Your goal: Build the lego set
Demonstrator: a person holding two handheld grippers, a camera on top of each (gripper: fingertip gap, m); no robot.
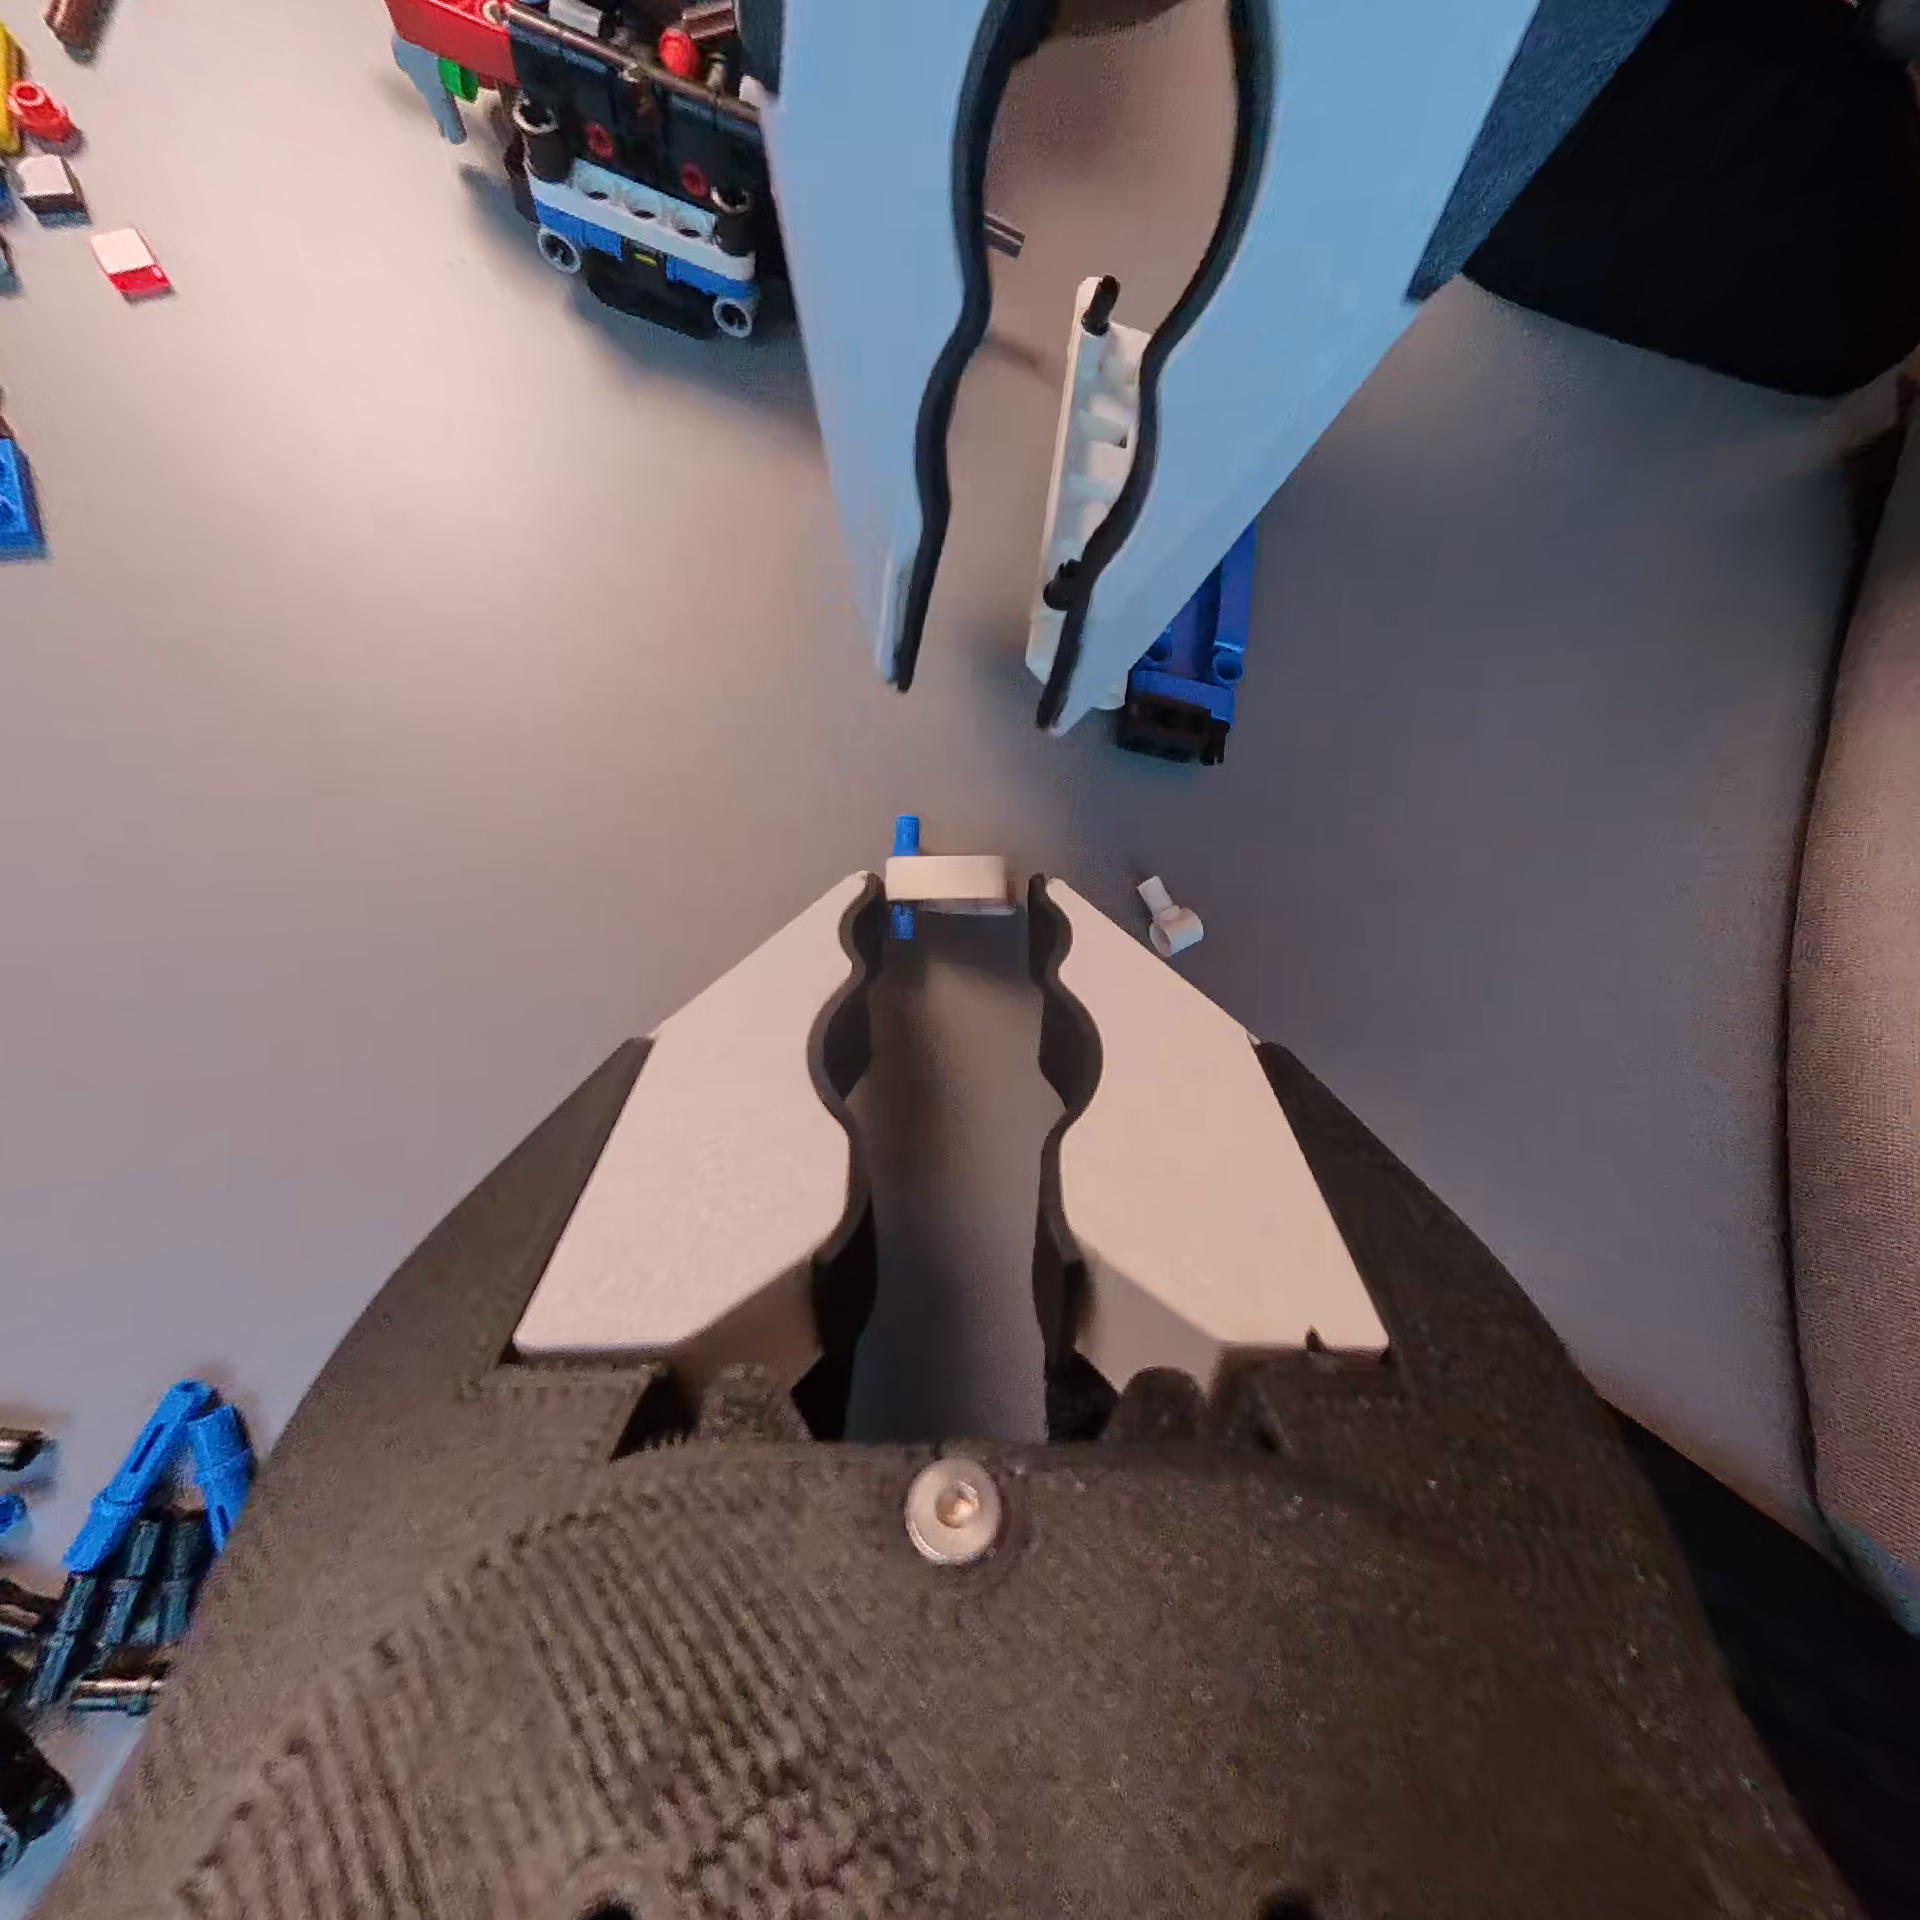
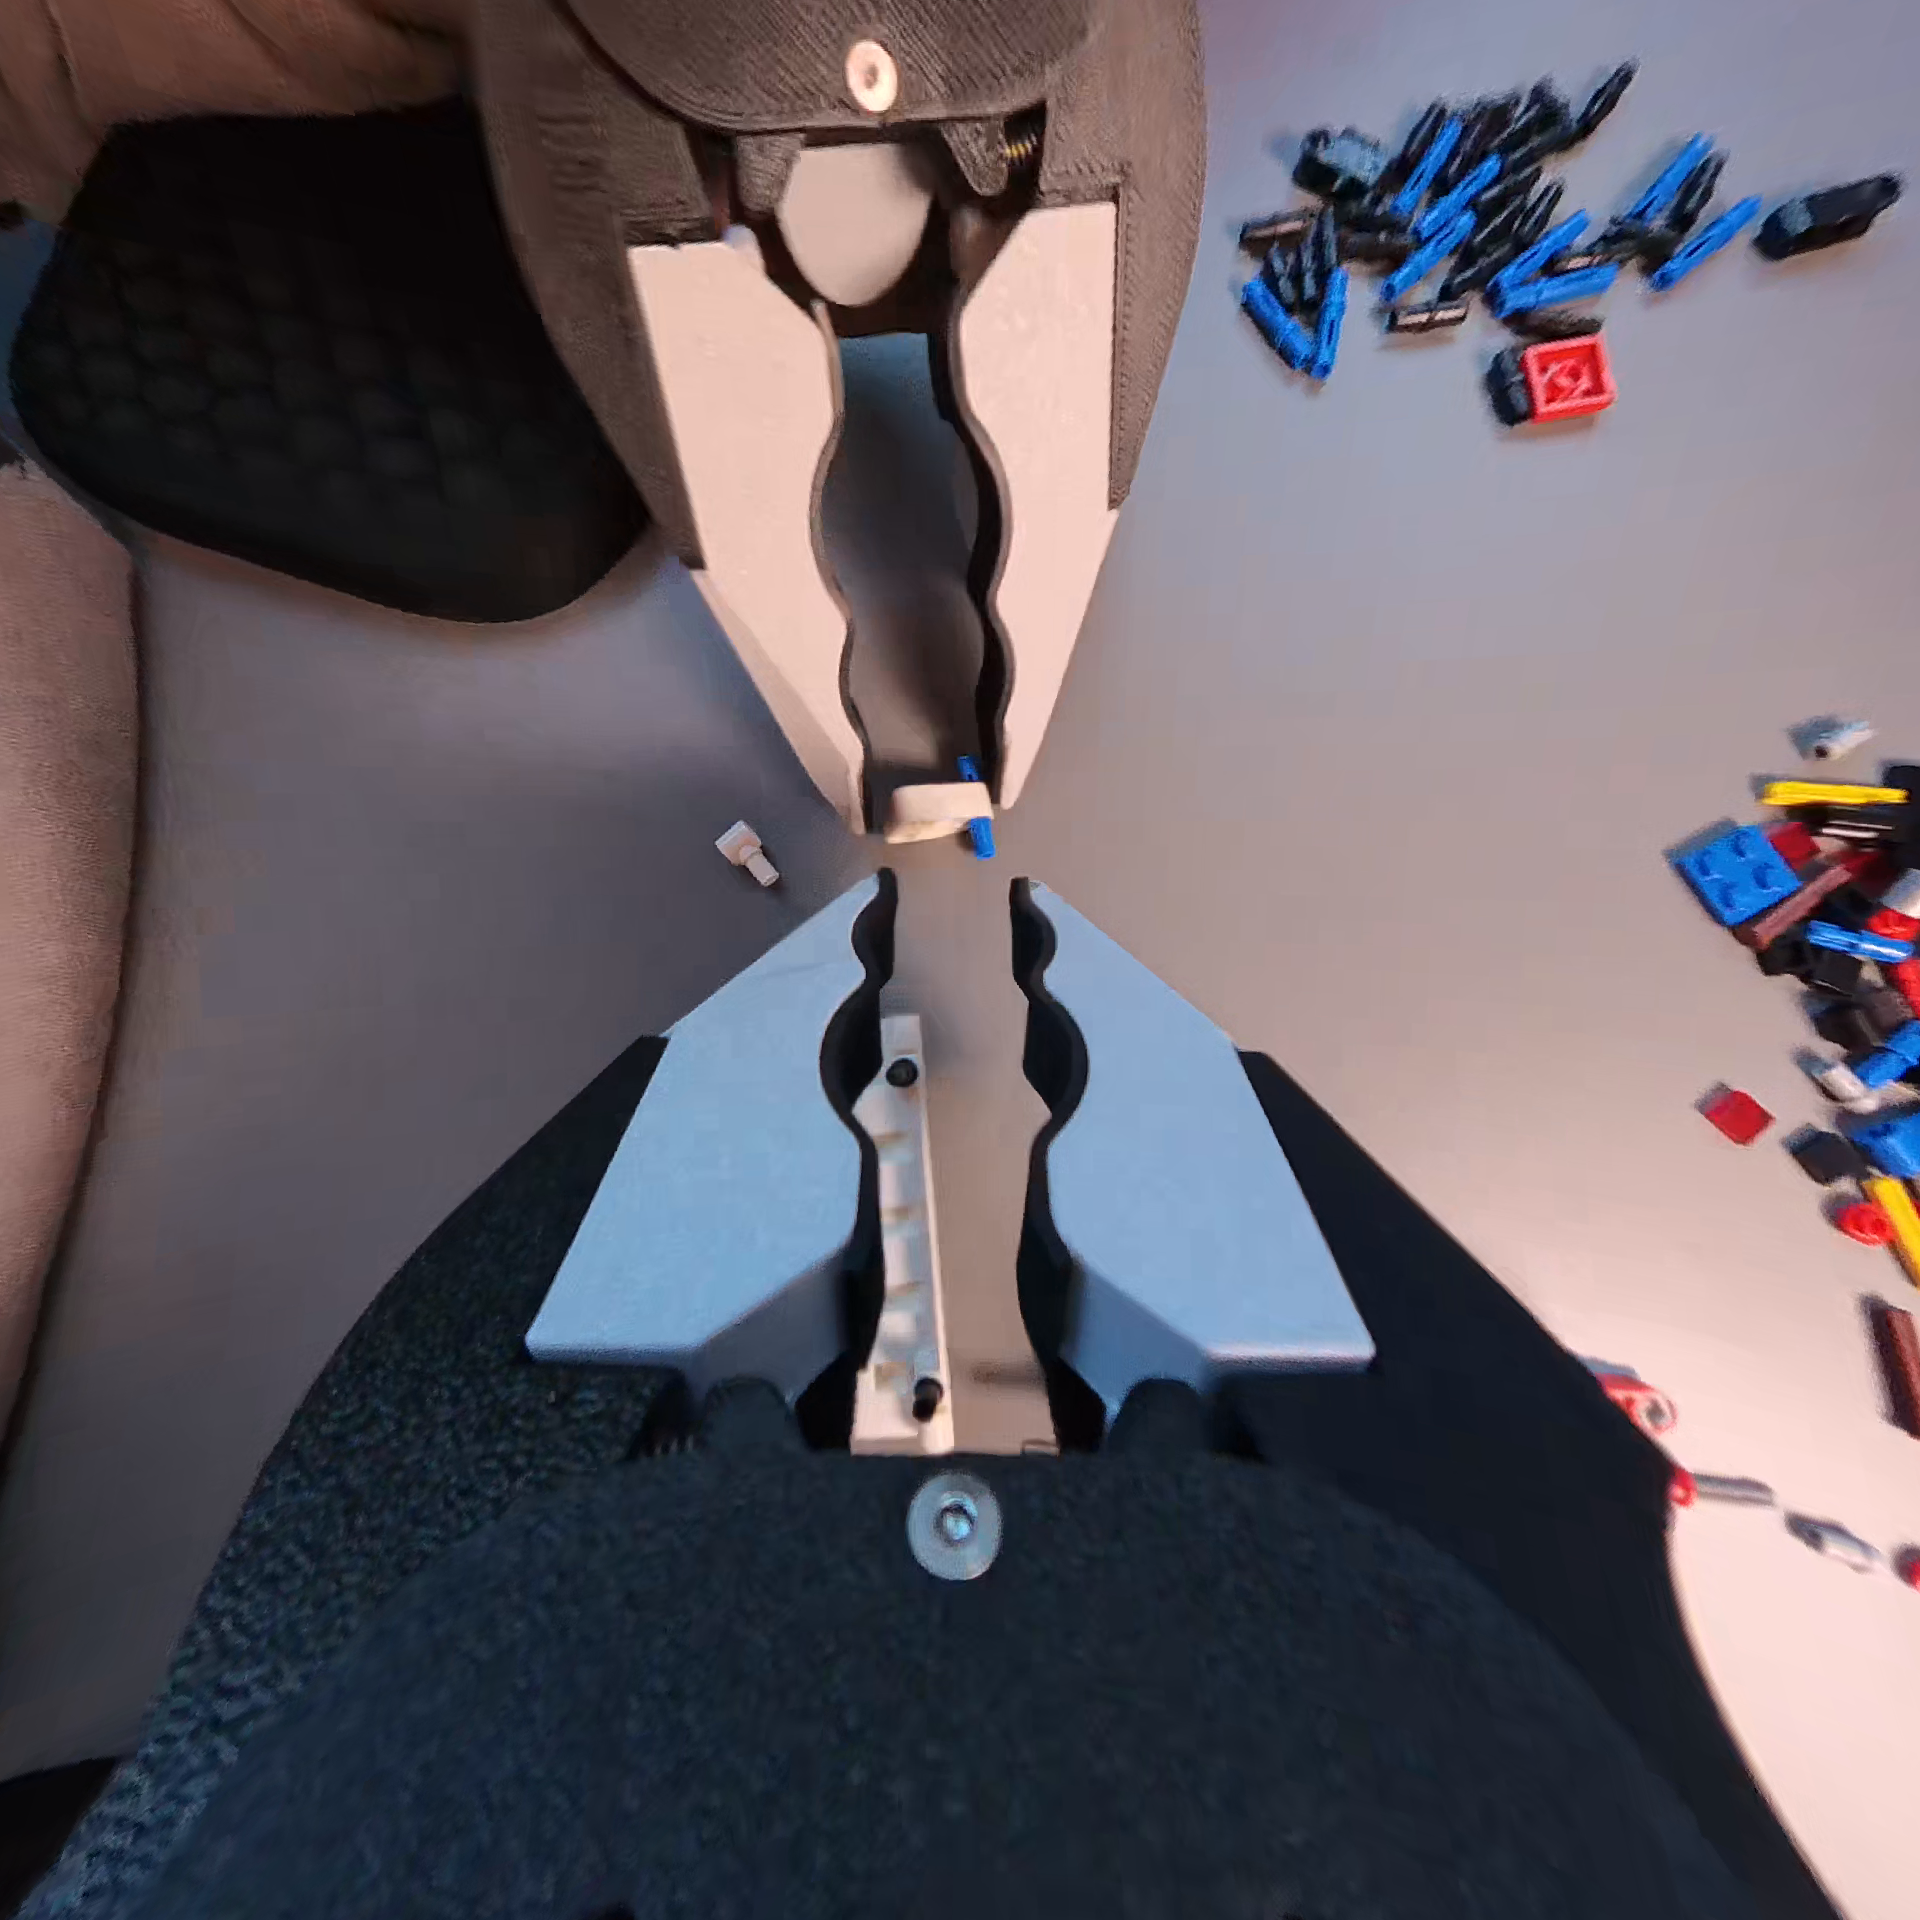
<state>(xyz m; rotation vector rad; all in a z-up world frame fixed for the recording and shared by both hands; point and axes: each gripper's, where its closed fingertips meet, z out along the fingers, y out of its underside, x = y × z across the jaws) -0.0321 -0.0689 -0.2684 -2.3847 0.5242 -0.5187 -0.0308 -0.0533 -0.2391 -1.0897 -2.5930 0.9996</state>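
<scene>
Grey tabletop (image 1: 416, 727): left gripper (image 1: 948, 883) fingers pinch a small white piece (image 1: 945, 881) with blue pin (image 1: 905, 831), presenting it toward the empty, parted right gripper (image 2: 951, 883), probably for mating.

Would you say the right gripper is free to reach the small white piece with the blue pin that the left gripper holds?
Probably yes: the right gripper has open jaws facing the small white piece, with bare table between.
</scene>
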